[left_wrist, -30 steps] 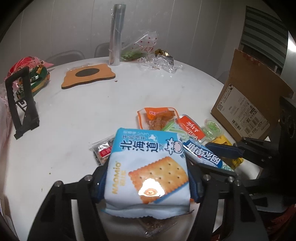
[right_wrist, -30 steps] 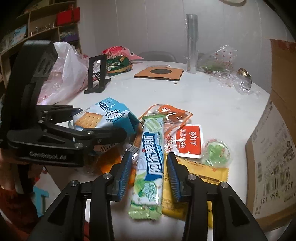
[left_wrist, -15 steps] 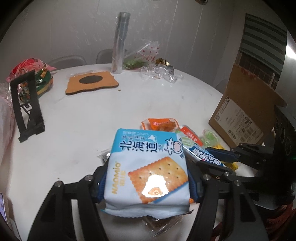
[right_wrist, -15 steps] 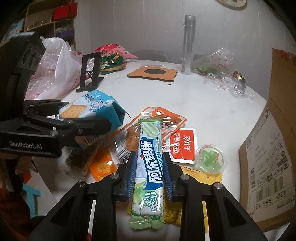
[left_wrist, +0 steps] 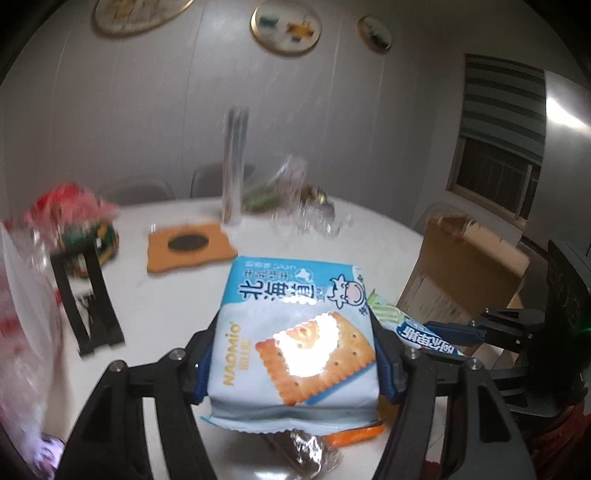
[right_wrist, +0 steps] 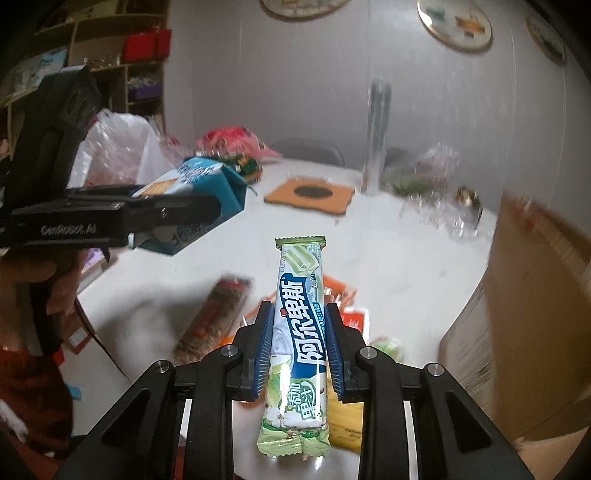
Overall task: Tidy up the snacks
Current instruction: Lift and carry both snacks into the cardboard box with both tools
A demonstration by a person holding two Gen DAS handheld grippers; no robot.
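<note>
left gripper (left_wrist: 295, 354) clamps the blue cracker pack (left_wrist: 295, 339), right gripper (right_wrist: 300, 347) clamps the green candy stick (right_wrist: 300, 332); both held above the table (right_wrist: 388, 236). carry step, likely. next: bring each over the cardboard box (right_wrist: 532, 314), release inside.

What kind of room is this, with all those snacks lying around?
Most likely a dining room in someone's home. A round white table holds loose snack packets, chairs stand behind it, decorative plates hang on the wall, and cluttered shelves fill one corner.
</note>
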